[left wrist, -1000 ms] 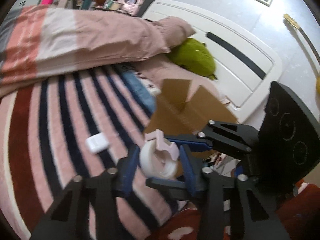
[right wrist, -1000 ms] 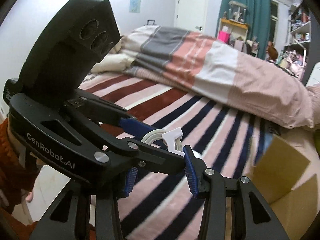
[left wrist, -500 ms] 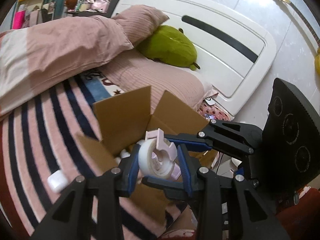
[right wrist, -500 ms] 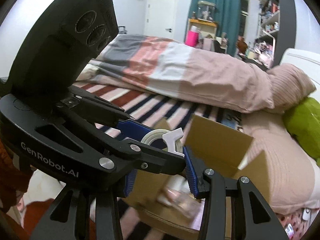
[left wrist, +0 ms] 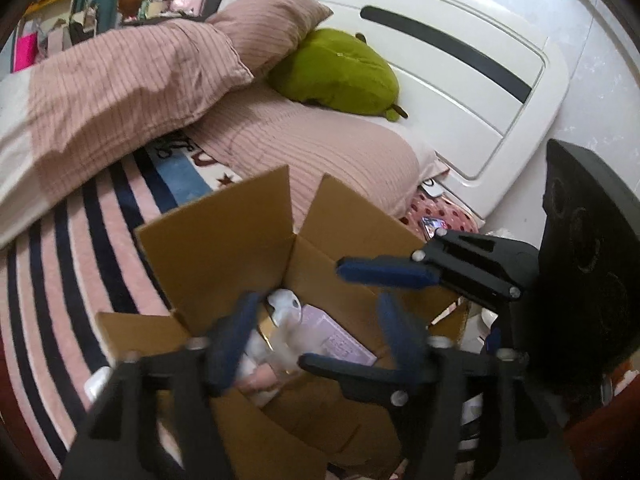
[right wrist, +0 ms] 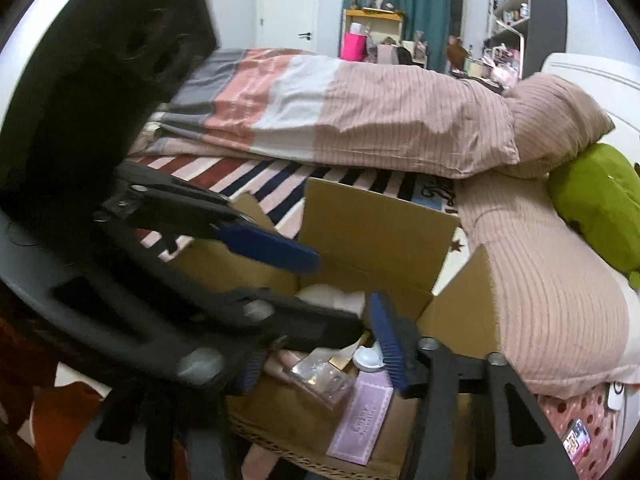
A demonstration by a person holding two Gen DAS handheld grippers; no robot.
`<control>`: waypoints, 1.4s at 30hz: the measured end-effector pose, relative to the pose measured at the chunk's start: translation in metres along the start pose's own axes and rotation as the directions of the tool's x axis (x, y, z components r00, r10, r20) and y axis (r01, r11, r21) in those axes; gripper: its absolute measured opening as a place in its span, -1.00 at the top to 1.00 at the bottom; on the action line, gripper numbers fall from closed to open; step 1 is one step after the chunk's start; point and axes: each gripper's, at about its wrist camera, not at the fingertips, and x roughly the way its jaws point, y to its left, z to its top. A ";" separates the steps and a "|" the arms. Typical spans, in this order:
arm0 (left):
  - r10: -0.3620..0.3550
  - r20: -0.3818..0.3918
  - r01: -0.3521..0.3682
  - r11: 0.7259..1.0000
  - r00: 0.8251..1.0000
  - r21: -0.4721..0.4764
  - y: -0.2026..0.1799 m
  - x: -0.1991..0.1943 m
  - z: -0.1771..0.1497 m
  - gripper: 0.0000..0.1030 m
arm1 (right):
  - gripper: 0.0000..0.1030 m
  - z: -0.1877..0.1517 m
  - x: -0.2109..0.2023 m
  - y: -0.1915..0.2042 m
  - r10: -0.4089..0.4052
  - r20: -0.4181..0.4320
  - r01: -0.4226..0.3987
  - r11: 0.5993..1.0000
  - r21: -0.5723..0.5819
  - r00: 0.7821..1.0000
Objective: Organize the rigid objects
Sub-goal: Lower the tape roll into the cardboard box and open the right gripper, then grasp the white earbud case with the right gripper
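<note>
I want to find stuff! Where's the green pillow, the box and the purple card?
Green pillow [left wrist: 340,72], left wrist view, middle of its top.
Box [left wrist: 224,248], left wrist view, inside of the upright back flap.
Purple card [right wrist: 366,420], right wrist view, centre of its printed face.

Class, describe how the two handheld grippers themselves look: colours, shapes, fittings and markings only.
Both grippers are black plastic frames with silver screw heads at the joints. The left gripper and the right gripper each carry two long fingers faced with ribbed blue pads. Each has a broad black faceted housing with round recesses. No lettering is legible now, and no cables show.
</note>
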 end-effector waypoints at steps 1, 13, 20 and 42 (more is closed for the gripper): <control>0.005 0.009 -0.005 1.000 1.000 0.002 0.001 -0.003 0.000 -0.44 | -0.13 -0.001 -0.001 0.001 0.000 0.000 0.000 1.000 0.002 1.000; 0.065 0.103 -0.063 0.998 0.993 -0.023 0.019 -0.060 -0.016 -0.55 | -0.13 0.003 -0.009 0.019 -0.024 -0.010 0.024 1.000 -0.018 1.000; 0.111 0.171 -0.101 0.992 0.979 -0.070 0.043 -0.110 -0.039 -0.55 | -0.13 0.018 -0.018 0.049 -0.028 0.005 0.029 0.998 -0.053 1.000; 0.411 0.155 -0.352 0.884 0.898 -0.308 0.188 -0.171 -0.169 -0.61 | -0.13 0.035 0.150 0.175 0.197 -0.214 -0.207 0.978 -0.023 0.957</control>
